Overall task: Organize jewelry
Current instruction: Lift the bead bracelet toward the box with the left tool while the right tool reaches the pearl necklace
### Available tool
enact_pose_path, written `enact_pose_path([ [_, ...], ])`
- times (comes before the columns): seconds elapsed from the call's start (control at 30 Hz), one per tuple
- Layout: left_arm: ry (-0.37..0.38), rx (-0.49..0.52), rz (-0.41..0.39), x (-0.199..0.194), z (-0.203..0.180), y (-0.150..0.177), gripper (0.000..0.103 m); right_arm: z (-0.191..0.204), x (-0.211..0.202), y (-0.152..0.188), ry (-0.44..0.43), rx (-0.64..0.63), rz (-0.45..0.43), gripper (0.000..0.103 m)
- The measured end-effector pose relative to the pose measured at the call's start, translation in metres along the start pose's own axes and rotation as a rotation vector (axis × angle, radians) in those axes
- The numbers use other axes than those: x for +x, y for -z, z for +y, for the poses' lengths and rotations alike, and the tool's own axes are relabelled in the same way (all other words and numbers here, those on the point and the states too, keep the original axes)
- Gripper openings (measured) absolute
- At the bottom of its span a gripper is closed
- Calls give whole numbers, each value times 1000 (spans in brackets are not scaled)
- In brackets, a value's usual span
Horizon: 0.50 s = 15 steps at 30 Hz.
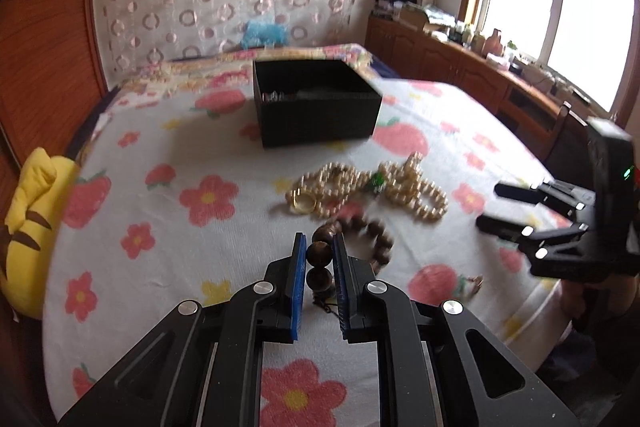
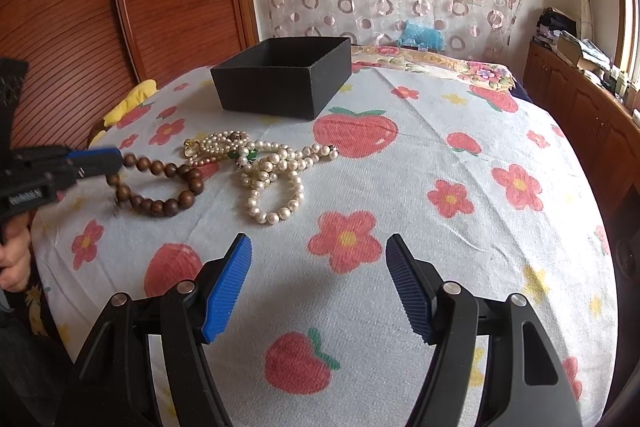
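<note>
My left gripper [image 1: 319,247] is shut on the brown wooden bead bracelet [image 1: 360,233], holding its near beads; the loop hangs blurred just above the cloth. In the right wrist view the left gripper [image 2: 114,161] holds that bracelet [image 2: 160,187] at the far left. A tangle of pearl necklaces [image 1: 380,185] with a gold ring [image 1: 303,203] and a green piece [image 1: 376,181] lies beyond it; the tangle also shows in the right wrist view [image 2: 264,167]. An open black box [image 1: 316,103] [image 2: 282,83] stands farther back. My right gripper [image 2: 318,283] is open and empty over the cloth, and also shows in the left wrist view [image 1: 490,207].
A flowered cloth [image 2: 440,267] covers the rounded surface. A yellow plush [image 1: 30,227] lies at its left edge. A wooden panel [image 2: 80,7] stands at left, a curtain behind, and a wooden cabinet [image 1: 460,63] with clutter under the window at right.
</note>
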<state>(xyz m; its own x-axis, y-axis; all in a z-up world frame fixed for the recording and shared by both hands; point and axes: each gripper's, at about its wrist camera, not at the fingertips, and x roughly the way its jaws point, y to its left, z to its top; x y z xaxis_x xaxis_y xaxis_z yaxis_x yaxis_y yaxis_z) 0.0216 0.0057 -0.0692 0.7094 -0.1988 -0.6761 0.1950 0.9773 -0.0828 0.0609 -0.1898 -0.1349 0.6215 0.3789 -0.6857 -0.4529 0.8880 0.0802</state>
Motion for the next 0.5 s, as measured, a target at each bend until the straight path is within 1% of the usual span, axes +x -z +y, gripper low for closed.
enact_pose_path([
  [0.1,7,-2,-35,-10,0,-5,12,3,-1,-2,36,-14,-3,71],
  [0.13,8,-1,-45,-13,0,-7,12,4,-2,-4,43,-25,-2,66],
  [0.33,-4,3,-92,-29,2,-12,12,10,-4,-22,15,-59,-13,52],
  [0.37,-4,1,-97,-31,2,-13,12,11,-2,-26,12,-70,-12,51],
  [0.43,-5,-3,-107,-34,3,-13,12,14,4,-32,9,-89,-2,44],
  [0.5,-5,-7,-116,-36,5,-14,12,14,12,-37,2,-94,17,39],
])
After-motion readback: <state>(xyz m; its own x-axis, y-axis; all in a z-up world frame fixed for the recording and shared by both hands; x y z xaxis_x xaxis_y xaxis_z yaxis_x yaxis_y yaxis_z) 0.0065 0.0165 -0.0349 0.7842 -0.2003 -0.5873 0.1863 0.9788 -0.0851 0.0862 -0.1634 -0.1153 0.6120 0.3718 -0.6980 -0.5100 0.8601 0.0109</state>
